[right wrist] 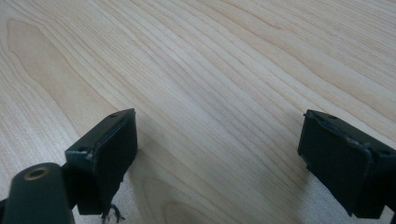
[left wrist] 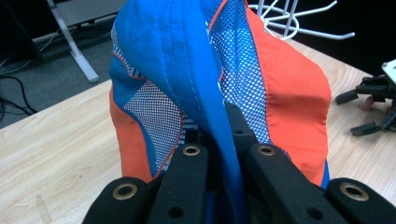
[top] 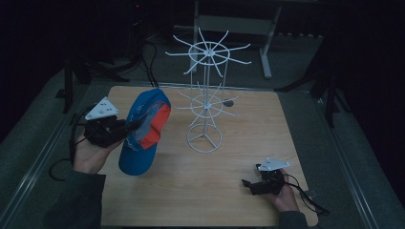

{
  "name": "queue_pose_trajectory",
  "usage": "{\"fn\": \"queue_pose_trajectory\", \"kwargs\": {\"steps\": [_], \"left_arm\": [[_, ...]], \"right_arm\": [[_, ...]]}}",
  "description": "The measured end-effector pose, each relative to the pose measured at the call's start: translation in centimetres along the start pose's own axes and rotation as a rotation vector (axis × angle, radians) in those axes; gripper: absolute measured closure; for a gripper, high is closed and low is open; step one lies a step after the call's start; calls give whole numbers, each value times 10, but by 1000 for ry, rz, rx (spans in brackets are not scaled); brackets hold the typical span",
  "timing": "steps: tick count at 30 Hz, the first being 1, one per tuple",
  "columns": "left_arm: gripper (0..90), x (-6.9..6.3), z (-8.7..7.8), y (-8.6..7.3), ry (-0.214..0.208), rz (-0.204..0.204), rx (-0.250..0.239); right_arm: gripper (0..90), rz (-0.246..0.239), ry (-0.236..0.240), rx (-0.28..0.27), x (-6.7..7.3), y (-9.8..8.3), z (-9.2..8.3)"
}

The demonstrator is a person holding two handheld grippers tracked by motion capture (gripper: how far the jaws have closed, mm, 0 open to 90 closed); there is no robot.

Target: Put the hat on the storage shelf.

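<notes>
A blue cap (top: 143,131) with orange and mesh panels hangs above the table's left side. My left gripper (top: 125,128) is shut on its fabric, held up by the person's left hand. In the left gripper view the cap (left wrist: 210,70) stands right in front of the jaws, a blue fold pinched between them at my left gripper (left wrist: 226,140). A white wire rack (top: 206,95) with two tiers of spokes stands at the table's middle, just right of the cap. My right gripper (top: 246,183) rests low at the table's front right, open; its pads (right wrist: 112,154) stand wide apart over bare wood.
The wooden table (top: 239,143) sits on a grey floor with metal stand legs (top: 267,52) behind it. Cables trail off the left edge (top: 62,162) and front right corner. The other gripper (left wrist: 373,107) lies far right in the left gripper view.
</notes>
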State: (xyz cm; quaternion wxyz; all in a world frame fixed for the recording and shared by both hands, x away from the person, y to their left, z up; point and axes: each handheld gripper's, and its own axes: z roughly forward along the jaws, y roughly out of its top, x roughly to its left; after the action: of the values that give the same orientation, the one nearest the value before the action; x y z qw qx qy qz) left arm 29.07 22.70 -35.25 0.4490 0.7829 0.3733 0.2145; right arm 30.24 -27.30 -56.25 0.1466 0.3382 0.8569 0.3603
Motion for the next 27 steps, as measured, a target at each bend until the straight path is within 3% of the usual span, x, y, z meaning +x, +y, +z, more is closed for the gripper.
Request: {"fn": "queue_pose_trajectory", "kwargs": {"steps": [27], "left_arm": [[893,5,-10,10,14,-3,-23]], "right_arm": [[116,0,0,0,0,0,0]]}}
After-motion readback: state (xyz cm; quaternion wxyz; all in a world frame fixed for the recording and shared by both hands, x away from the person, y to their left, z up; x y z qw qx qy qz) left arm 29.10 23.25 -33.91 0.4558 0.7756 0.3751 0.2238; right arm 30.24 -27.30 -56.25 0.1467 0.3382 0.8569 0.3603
